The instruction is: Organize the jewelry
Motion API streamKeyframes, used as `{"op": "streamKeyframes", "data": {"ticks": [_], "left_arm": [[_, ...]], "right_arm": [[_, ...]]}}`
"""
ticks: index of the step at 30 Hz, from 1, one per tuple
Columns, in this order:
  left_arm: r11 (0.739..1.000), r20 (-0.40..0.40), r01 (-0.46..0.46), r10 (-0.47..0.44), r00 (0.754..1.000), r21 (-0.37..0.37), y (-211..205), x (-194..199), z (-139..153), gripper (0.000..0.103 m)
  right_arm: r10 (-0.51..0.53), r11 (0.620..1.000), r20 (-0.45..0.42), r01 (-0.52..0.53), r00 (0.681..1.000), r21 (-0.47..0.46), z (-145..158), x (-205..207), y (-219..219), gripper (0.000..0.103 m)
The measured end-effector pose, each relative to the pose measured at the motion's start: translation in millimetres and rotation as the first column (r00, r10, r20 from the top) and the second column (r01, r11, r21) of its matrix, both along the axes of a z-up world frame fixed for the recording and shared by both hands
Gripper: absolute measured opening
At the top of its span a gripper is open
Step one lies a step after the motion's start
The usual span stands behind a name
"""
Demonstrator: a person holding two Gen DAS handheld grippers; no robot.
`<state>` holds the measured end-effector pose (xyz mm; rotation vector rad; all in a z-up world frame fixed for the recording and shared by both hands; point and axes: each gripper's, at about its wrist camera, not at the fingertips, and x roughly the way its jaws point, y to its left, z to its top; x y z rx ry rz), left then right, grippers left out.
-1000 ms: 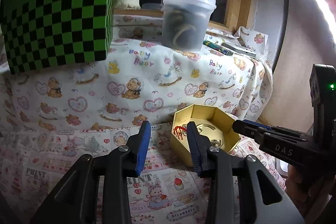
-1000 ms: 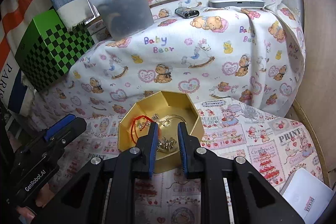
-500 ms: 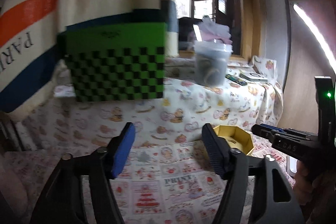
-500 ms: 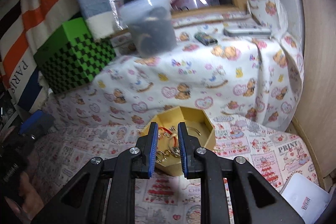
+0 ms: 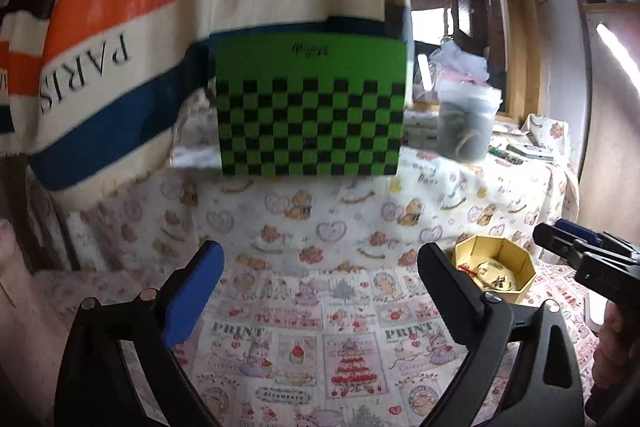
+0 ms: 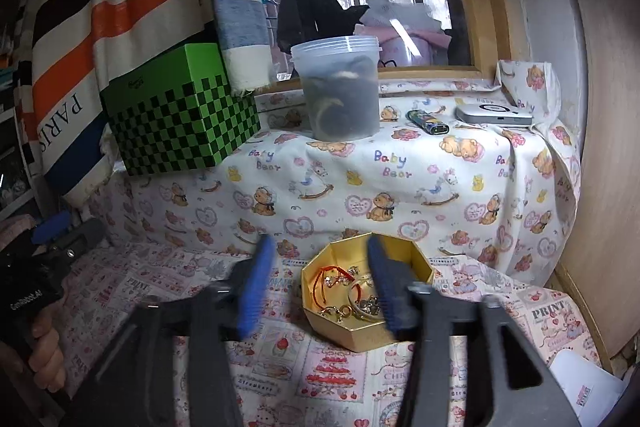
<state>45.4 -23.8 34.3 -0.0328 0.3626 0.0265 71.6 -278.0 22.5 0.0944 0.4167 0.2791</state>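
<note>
Both claws have just been opening, nothing between them: left claw [image 5: 320, 281] gaping wide, right claw [image 6: 320, 291] part-open. Jewelry [image 6: 348, 291] sitting in box [image 6: 416, 267]; task looking nearly done.

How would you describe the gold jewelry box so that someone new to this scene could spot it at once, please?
Start at the window ledge draped in teddy-bear cloth, where a green checkered box and a clear plastic tub stand. Drop to the lower printed cloth in front. There sits the gold jewelry box: the only open, eight-sided container, holding a red cord and small trinkets.
</note>
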Motion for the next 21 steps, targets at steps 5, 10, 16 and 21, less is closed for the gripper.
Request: {"op": "streamKeyframes", "data": {"ticks": [5, 10, 16, 21], "left_arm": [[1.000, -0.026, -0.027, 0.027, 0.999, -0.004, 7, 9, -15, 0.100], [1.000, 0.007, 0.015, -0.015, 1.000, 0.001, 7, 6, -20, 0.102], [1.000, 0.016, 0.009, -0.009, 1.000, -0.016, 12, 6, -21, 0.102], [1.000, 0.002, 0.009, -0.009, 1.000, 0.016, 10, 11, -28, 0.102]], "right_arm": [[0.029, 0.999, -0.018, -0.029, 0.999, -0.030, -9, 1, 12, 0.068], [0.044, 0.998, -0.011, -0.044, 0.999, -0.040, -14, -1, 18, 0.077], [0.015, 0.999, -0.001, -0.015, 1.000, -0.037, -16, 0, 16, 0.085], [-0.019, 0.999, 0.000, 0.019, 1.000, -0.048, -21, 4, 15, 0.090]]}}
